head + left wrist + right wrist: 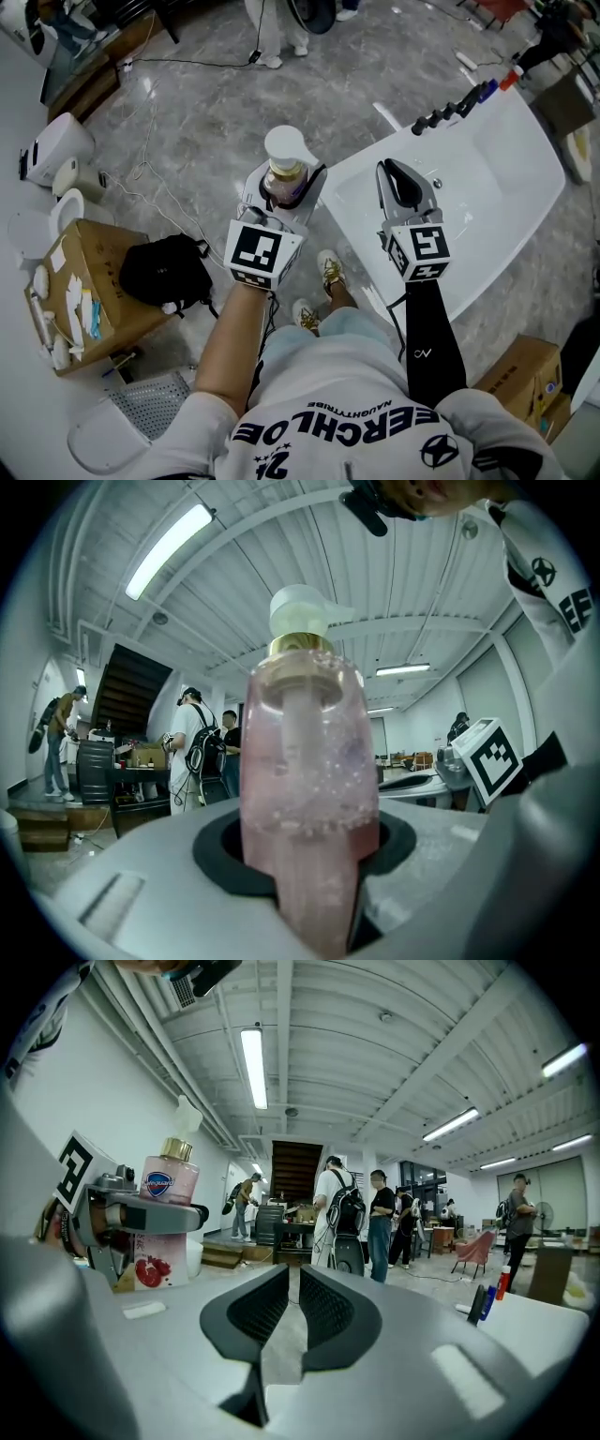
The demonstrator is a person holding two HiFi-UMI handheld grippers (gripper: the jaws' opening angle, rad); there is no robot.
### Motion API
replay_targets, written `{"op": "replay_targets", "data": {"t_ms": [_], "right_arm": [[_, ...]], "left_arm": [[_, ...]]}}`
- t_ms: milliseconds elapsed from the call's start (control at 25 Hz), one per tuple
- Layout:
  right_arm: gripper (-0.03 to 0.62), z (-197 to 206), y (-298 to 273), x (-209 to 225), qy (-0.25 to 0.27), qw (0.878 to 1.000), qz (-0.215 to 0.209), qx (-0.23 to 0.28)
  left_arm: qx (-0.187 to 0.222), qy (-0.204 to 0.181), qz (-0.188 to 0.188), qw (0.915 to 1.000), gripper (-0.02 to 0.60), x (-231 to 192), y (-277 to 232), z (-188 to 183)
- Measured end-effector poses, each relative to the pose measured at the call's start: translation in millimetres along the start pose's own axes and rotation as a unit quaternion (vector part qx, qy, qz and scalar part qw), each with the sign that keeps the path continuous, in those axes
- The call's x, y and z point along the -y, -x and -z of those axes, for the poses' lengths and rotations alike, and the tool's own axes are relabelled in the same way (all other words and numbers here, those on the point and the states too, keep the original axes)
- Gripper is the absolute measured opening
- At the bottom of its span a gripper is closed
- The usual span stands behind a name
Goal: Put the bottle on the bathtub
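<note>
A pink pump bottle [284, 167] with a white pump head and gold collar stands upright between the jaws of my left gripper [283, 199], which is shut on it. In the left gripper view the bottle [309, 780] fills the middle, pinched low down by the left gripper [309, 860]. It hangs over the floor just left of the white bathtub [487, 178]. My right gripper [403, 180] is shut with nothing in it and hovers over the tub's near left end. The right gripper view shows the right gripper [291, 1312] with its pads nearly touching, and the held bottle [167, 1206] at the left.
Several small bottles [459, 108] line the tub's far rim. On the floor to the left are an open cardboard box [84, 291], a black bag [167, 272] and white toilets [56, 150]. Another box [525, 375] sits at the lower right. People [337, 1213] stand far off.
</note>
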State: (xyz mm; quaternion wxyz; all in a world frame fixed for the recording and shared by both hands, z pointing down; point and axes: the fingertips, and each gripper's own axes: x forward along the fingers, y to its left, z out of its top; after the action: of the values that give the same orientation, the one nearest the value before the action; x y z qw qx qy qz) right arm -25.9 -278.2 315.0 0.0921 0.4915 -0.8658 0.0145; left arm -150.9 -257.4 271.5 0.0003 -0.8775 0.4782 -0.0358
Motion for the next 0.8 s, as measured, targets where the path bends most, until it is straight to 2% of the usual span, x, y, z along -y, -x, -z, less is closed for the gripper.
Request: {"op": "replay_targets", "data": {"t_ms": [480,800], "right_arm": [[0.067,28.5,-93.1,98.4,-0.031,0.999,0.011,-0.028],[0.067,63.1,-132.8,132.3,-0.05,0.998,0.003,-0.05]], "left_arm": [[-0.042,0.017,0.021,0.9988,0.302,-23.1,-129.4,48.2],[-0.061,0.031,0.025,0.9973,0.302,-29.7,-180.2,87.5]]}}
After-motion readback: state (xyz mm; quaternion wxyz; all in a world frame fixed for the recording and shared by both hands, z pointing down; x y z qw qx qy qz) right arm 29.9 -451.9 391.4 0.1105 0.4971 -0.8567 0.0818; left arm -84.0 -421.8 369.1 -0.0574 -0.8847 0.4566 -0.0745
